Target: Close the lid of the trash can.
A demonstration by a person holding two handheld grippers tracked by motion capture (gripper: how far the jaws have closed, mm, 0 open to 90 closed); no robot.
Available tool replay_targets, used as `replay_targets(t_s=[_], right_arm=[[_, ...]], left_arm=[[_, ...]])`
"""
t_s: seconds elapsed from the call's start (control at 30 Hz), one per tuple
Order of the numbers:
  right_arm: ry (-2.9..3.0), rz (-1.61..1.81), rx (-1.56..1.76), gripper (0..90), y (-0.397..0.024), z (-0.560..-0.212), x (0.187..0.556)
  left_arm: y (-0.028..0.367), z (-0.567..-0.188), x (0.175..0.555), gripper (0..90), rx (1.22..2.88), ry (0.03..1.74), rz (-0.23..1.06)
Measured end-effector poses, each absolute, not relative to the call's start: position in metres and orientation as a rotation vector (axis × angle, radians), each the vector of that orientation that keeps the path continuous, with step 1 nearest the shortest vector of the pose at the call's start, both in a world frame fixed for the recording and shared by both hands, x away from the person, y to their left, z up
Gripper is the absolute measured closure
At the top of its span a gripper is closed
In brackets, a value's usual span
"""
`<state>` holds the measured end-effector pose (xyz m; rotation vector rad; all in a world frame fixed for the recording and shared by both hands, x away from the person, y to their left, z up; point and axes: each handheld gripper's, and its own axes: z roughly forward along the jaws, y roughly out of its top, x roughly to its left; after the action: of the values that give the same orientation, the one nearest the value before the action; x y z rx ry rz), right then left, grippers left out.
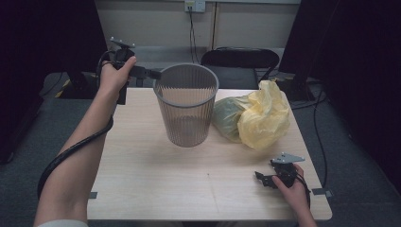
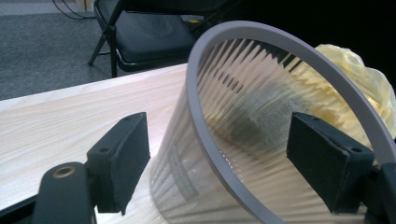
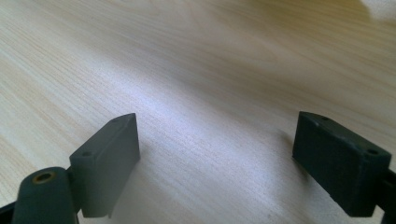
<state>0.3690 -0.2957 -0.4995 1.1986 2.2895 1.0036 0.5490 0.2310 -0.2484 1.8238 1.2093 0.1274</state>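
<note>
A grey ribbed waste basket [image 1: 187, 104] stands upright at the back middle of the wooden table [image 1: 189, 184]. My left gripper [image 1: 155, 74] is held at its left rim, up high. In the left gripper view the basket's rim [image 2: 243, 93] runs between the wide-apart jaws of the left gripper [image 2: 219, 140], and neither pad touches it. A crumpled yellow plastic bag [image 1: 265, 118] [image 2: 364, 74] lies to the right of the basket, over a pale green one [image 1: 226, 117]. My right gripper [image 1: 263, 178] [image 3: 219, 140] rests low near the table's front right corner, open over bare wood.
A black folding chair [image 1: 239, 59] [image 2: 144, 32] stands behind the table. Dark curtains flank both sides, and cables run along the floor at the right. A wall socket [image 1: 195, 5] sits on the back wall.
</note>
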Motion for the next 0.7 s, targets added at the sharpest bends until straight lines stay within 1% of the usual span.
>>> replay_targets(t_s=[0.7], right_arm=[[2.289, 1.003, 1.2, 13.9, -0.295, -0.5, 0.369]], left_arm=[[0.235, -0.252, 0.511, 19.8, 1.844, 1.174, 0.145]])
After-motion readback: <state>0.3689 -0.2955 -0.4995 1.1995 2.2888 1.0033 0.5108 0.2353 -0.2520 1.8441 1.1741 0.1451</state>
